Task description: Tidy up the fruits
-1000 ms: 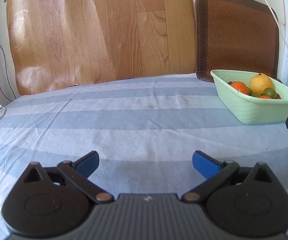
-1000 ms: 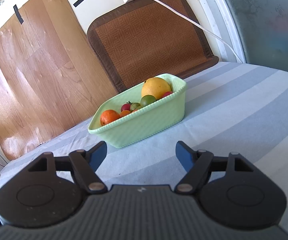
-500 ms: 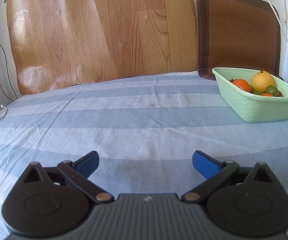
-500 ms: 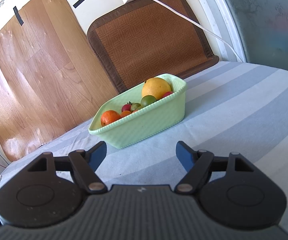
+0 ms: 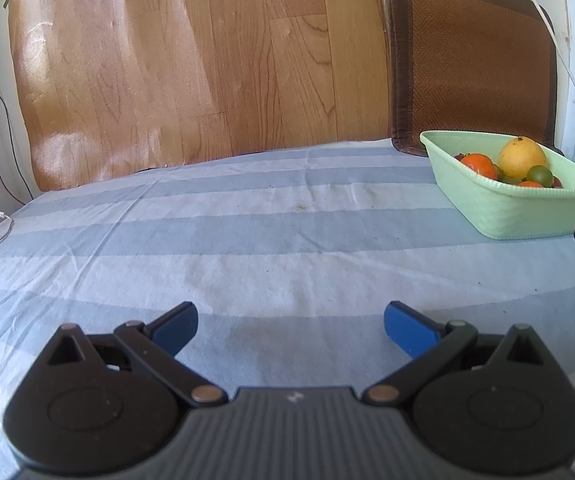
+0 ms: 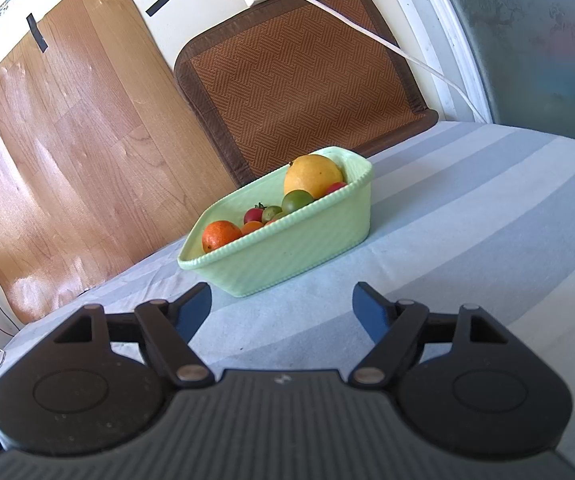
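Fruits lay gathered in the pale green ribbed plastic basket (image 6: 287,248) on the blue-and-white striped tablecloth (image 5: 247,240): a large yellow citrus (image 6: 313,174), an orange mandarin (image 6: 219,234), a green round fruit (image 6: 296,199) and small red ones; no loose fruit showed on the cloth in either view. Your left gripper (image 5: 290,326) hung released over bare cloth, jaws spread and holding nothing; your right gripper (image 6: 282,306) was likewise released, pointed at the basket's near wall. That fitted either a sorted basket or one waiting to be emptied; you could not settle which. If you reached in, you did best to come over the rim and pinch one fruit gently; the citrus looked likely to roll.
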Demonstrator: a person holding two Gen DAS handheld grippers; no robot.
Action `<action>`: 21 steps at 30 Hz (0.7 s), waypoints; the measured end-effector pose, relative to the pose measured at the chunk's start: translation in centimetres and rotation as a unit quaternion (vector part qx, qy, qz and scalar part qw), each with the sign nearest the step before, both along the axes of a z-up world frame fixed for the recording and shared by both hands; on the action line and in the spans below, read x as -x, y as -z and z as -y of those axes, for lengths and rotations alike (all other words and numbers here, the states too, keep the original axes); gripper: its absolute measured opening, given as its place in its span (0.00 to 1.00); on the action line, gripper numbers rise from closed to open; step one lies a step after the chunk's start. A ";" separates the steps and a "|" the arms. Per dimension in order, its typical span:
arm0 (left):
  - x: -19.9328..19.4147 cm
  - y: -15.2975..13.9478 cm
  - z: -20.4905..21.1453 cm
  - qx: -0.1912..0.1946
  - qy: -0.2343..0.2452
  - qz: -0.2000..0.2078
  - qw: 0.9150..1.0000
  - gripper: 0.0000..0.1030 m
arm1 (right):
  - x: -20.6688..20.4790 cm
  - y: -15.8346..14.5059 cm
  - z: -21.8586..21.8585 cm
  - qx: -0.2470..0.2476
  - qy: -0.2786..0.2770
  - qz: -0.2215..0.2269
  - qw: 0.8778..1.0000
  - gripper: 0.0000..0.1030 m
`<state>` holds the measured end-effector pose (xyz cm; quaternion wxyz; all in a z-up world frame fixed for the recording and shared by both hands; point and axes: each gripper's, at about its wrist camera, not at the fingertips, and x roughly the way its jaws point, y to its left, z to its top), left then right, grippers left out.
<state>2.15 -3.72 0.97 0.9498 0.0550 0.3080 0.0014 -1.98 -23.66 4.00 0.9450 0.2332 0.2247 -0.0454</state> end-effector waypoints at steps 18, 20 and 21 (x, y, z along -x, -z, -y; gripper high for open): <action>-0.2 0.3 0.2 -0.016 0.009 -0.007 1.000 1.00 | 0.0 0.0 0.0 0.000 0.001 0.000 1.000 0.77; -0.2 0.2 0.2 -0.018 0.010 -0.006 1.000 1.00 | 0.0 0.0 0.0 0.000 0.001 0.000 1.000 0.77; -0.2 0.2 0.3 -0.020 0.009 -0.005 1.000 1.00 | 0.0 0.0 0.0 0.000 0.001 0.000 1.000 0.78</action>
